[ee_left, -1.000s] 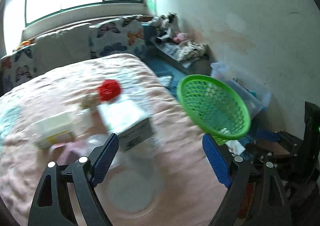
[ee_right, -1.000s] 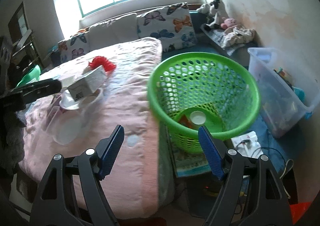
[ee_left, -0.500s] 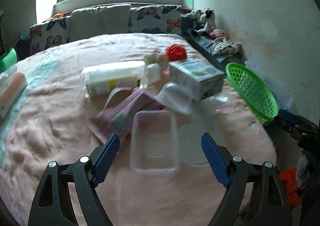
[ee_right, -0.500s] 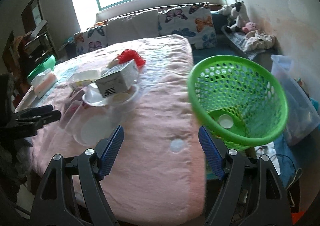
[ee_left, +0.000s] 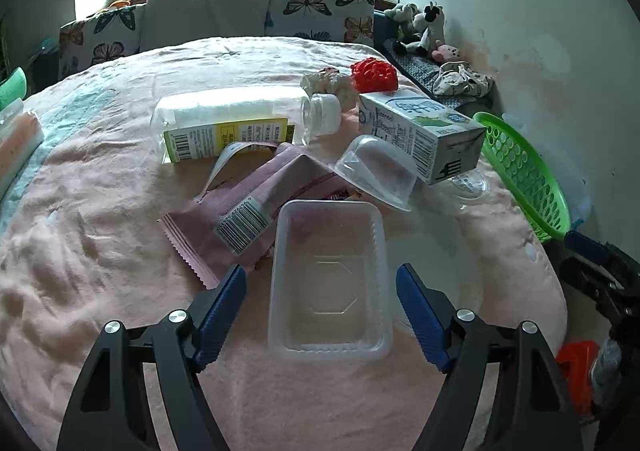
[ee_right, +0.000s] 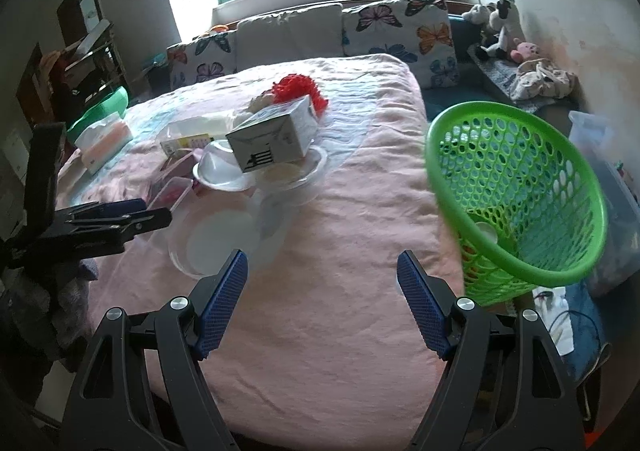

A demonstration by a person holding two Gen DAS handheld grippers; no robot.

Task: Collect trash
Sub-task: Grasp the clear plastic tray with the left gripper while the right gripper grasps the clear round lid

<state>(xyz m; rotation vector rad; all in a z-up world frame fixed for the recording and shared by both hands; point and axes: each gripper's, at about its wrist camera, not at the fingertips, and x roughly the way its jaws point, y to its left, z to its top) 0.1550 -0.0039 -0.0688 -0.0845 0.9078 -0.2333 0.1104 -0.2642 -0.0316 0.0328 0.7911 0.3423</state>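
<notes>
Item, as I see it: bed (ee_left: 100,315) under a pink quilted cover. On it, near edge: clear plastic tray (ee_left: 329,283). Left of that: mauve snack wrapper (ee_left: 244,207). Farther: toppled bottle (ee_left: 240,119), milk carton (ee_left: 420,131), upturned clear cup (ee_left: 376,175), red frilly ball (ee_left: 374,73). Far left: tissue pack (ee_right: 105,139).

A clear, glossy plastic tray (ee_left: 328,283) is being seen between the tongs' ribbed blue pads (ee_left: 222,309), on a matt, rumpled pink cloth cover (ee_left: 92,251). Beyond the tray, a crinkled mauve foil-like wrapper (ee_left: 248,207) is being shown, then a clear plastic bottle (ee_left: 236,119) with a paper label and a smooth printed carton (ee_left: 420,131). A shiny green plastic basket (ee_right: 520,195), pierced with holes, is being seen right of the right tongs' matt black arms (ee_right: 160,363).
</notes>
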